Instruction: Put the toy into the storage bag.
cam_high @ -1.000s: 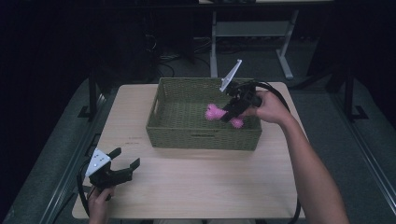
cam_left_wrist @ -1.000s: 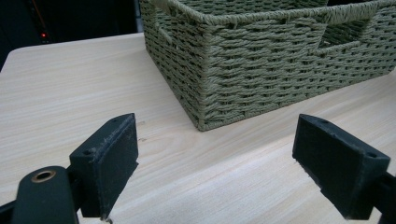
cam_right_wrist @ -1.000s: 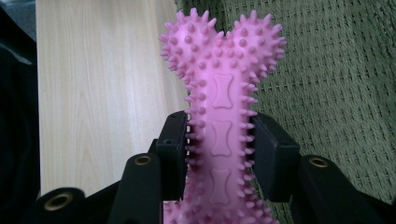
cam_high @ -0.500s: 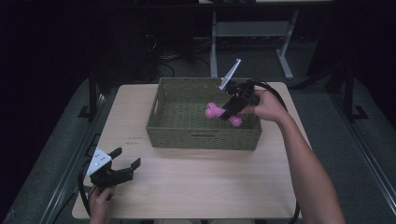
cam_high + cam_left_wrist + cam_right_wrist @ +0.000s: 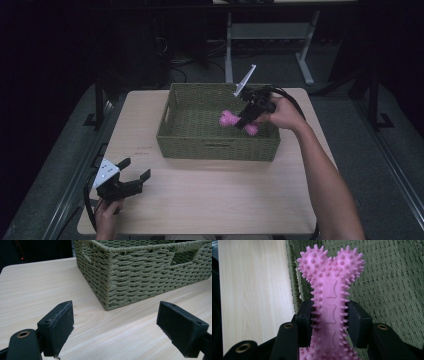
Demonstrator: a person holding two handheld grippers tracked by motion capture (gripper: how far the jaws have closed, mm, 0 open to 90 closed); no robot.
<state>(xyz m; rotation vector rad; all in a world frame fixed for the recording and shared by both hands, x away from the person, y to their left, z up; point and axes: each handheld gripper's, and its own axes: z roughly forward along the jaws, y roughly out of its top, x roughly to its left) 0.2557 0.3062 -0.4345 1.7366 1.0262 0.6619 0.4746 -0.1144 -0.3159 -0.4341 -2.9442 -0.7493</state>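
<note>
Right claw [image 5: 246, 119] clenched on pink bone [image 5: 331, 290], held above basket [image 5: 210, 147] floor, frame centre-right. Left claw [image 5: 131, 176] released, idle at lower left on table [image 5: 225, 190]. Risk: spiky shaft slips if grip loosens; early release bounces bone over rim.

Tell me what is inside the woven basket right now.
The woven basket holds a pink spiky bone toy, clamped in the right tongs above its floor. The near wall hides the front strip of the floor, so anything lying there cannot be seen.
</note>
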